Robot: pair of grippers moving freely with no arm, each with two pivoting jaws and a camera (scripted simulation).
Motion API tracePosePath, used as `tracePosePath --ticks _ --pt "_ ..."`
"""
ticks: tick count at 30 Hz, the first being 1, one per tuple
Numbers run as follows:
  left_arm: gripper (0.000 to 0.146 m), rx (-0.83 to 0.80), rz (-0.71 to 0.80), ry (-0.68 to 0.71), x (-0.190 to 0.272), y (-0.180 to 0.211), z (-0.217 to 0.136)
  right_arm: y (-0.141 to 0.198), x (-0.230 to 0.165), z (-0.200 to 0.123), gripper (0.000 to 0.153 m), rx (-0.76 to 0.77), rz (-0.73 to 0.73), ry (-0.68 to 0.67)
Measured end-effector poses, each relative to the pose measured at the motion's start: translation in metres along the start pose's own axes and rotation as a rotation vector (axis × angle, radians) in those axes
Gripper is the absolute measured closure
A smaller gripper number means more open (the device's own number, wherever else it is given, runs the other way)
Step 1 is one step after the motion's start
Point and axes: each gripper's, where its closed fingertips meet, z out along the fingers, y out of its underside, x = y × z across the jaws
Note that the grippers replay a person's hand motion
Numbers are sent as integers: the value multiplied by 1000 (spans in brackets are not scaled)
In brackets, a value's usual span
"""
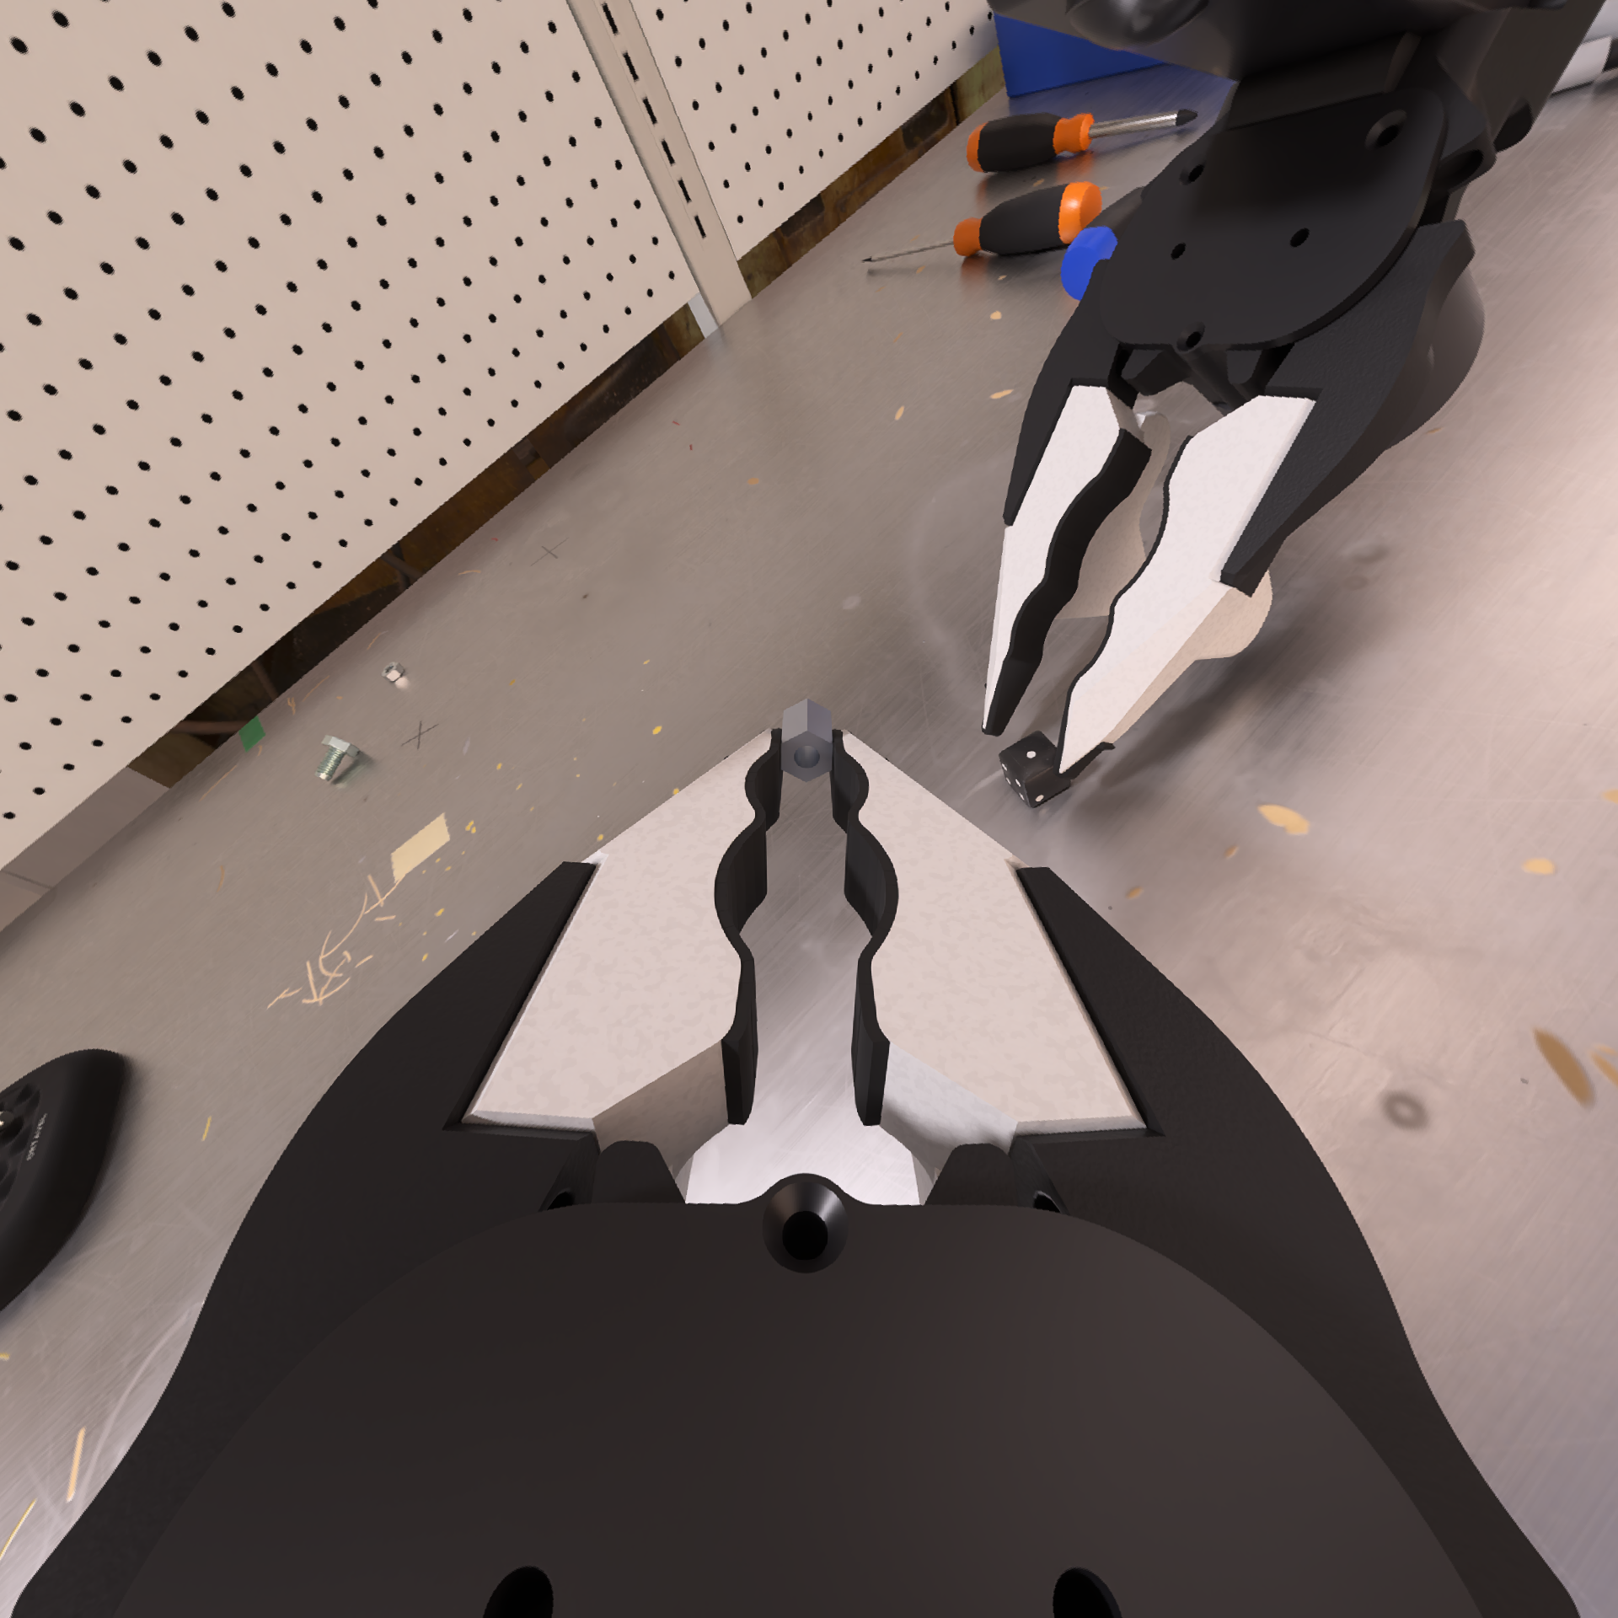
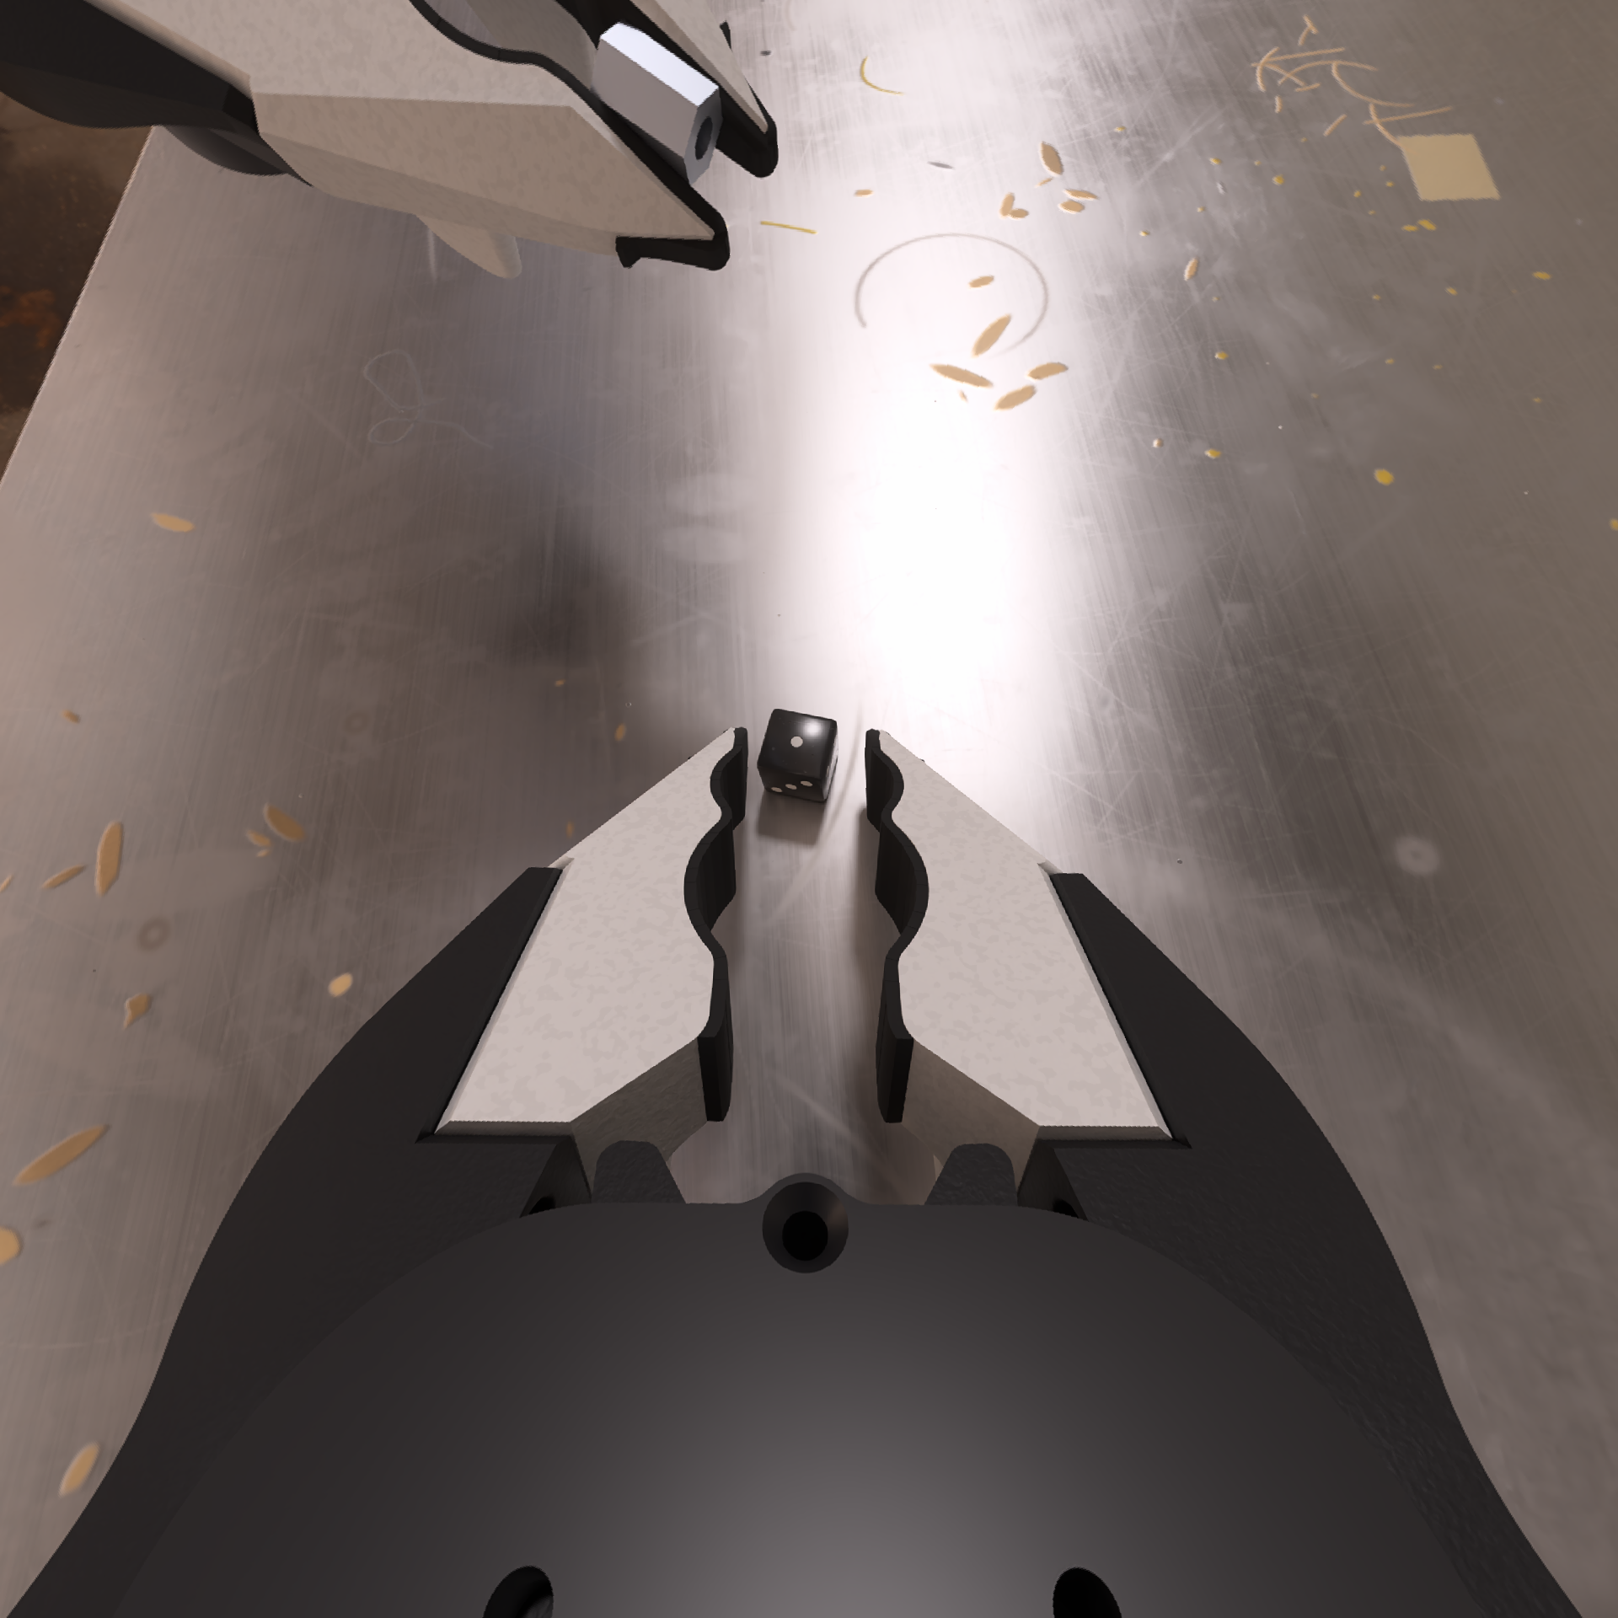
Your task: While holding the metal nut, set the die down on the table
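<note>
My left gripper (image 1: 805, 744) is shut on a grey metal nut (image 1: 804, 742) at its fingertips, held above the metal table (image 1: 700, 560). The nut also shows in the right wrist view (image 2: 665, 87), in the left gripper (image 2: 735, 175) at the top left. A black die (image 2: 797, 755) with white pips rests on the table between the tips of my right gripper (image 2: 804, 753). The right jaws are open, with a gap on each side of the die. In the left wrist view the die (image 1: 1033, 772) sits on the table under the right gripper (image 1: 1037, 731).
A pegboard wall (image 1: 306, 306) runs along the table's far side. Two orange-and-black screwdrivers (image 1: 1033, 219) and a blue bin (image 1: 1068, 52) lie beyond the right gripper. A bolt (image 1: 337, 757) and a small nut (image 1: 394, 674) lie near the wall. A black object (image 1: 52, 1156) sits at the left edge.
</note>
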Motion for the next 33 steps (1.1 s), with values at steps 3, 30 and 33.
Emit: tracePosePath --ticks 3,30,33 --pt "136 1 -1 0 0 0 0 1 1 2 126 -9 -10 8" --pt "136 -19 13 2 2 3 2 9 -3 7 134 -77 -20 48" --pt "136 -21 14 3 2 4 3 11 -6 6 132 -82 -15 26"
